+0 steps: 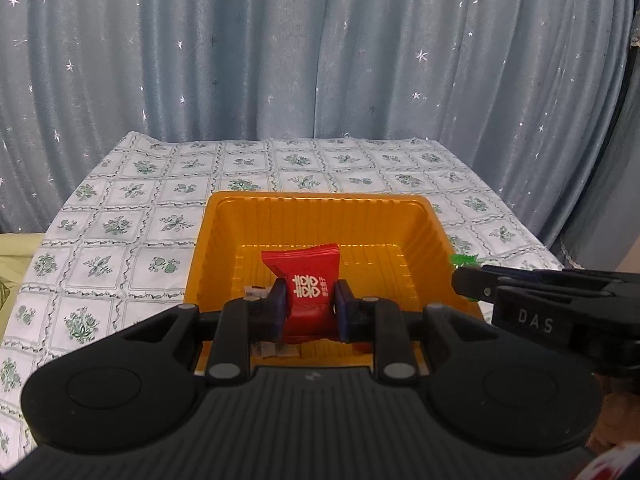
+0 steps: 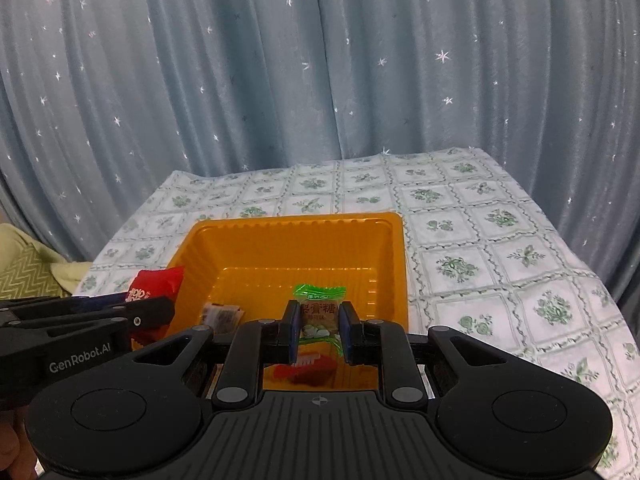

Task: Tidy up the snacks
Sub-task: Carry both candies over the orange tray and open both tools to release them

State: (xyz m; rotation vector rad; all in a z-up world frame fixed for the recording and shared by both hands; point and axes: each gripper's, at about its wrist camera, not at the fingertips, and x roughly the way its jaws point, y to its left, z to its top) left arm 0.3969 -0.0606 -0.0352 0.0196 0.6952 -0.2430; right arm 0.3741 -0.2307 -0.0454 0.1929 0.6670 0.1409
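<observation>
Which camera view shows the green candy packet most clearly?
The right wrist view. There the green candy packet sits centered between the right gripper fingers, its printed face readable, above the orange tray. The left wrist view shows only a green wrapper corner past the right gripper's tip.

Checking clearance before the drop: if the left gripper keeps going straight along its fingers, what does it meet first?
Probably the far wall of the orange tray. The left gripper holds the red packet above the tray; depth is unclear.
</observation>
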